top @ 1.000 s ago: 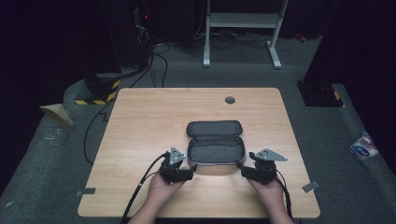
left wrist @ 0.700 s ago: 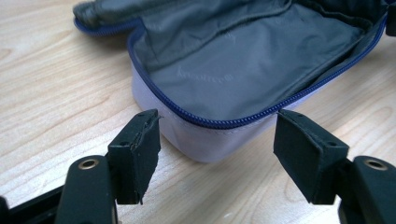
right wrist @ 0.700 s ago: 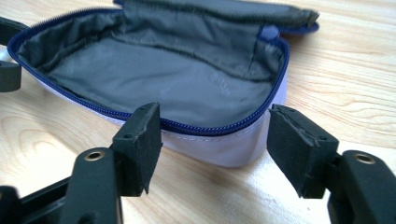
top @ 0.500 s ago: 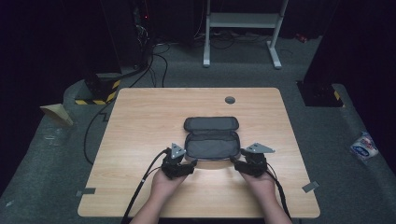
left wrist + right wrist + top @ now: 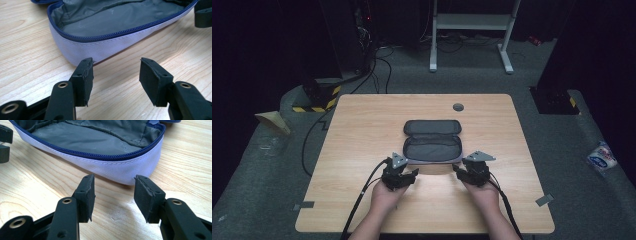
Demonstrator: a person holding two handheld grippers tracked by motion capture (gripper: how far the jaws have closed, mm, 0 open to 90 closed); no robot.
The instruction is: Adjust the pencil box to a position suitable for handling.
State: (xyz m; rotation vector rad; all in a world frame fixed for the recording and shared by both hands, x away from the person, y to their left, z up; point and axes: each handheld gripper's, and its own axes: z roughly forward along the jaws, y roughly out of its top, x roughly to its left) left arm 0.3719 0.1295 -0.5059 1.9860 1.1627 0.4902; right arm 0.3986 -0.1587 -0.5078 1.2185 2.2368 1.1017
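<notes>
Pouch (image 5: 105, 45) zipper and lining show close up.

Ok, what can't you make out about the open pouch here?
- Pouch, left gripper view: far end cut off by the top edge.
- Pouch lid, high view: too small and dark to read its lining.
- Round spot on the table, high view: too small to identify.

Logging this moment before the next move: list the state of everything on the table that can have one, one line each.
pouch: unzipped, lid folded back flat, lying on the table, grey lining bare.
left gripper: jaws apart, have just been closing, nothing between them, just short of the pouch's near wall.
right gripper: jaws apart, have just been closing, nothing between them, just short of the pouch's corner.
</notes>
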